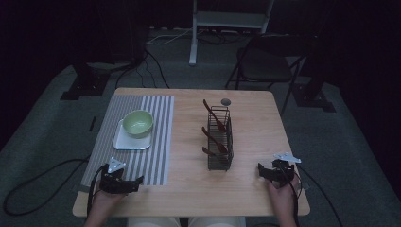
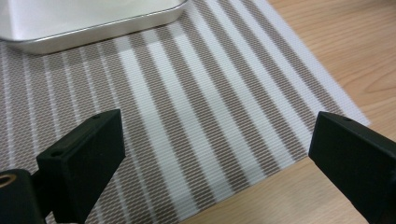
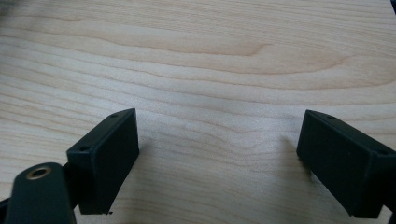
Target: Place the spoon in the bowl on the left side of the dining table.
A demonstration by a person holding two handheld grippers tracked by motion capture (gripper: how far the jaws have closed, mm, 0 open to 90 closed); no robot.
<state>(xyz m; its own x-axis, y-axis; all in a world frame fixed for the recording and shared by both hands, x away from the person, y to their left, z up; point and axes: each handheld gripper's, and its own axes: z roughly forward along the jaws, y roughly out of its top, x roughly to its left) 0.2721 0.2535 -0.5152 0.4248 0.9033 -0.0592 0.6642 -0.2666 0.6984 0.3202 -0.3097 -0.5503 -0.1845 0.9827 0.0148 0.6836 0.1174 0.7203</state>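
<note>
A green bowl (image 1: 138, 123) sits on a white square tray (image 1: 124, 142) on a striped placemat (image 1: 156, 161) at the table's left. A black wire rack (image 1: 220, 139) in the middle holds three brown spoons (image 1: 215, 140). My left gripper (image 1: 135, 184) rests open at the mat's near edge, close to the front left corner. In the left gripper view its jaws stand wide apart over the placemat (image 2: 196, 116), with the tray's rim (image 2: 93, 32) ahead. My right gripper (image 1: 262, 171) rests open on bare wood near the front right. Nothing lies between its jaws above the tabletop (image 3: 210, 70).
A small dark round spot (image 1: 226, 101) lies on the table behind the rack. Beyond the table stand a folding chair (image 1: 267, 66) and a white stand (image 1: 194, 33), with cables on the grey floor. Bare wood spreads between the mat and the rack.
</note>
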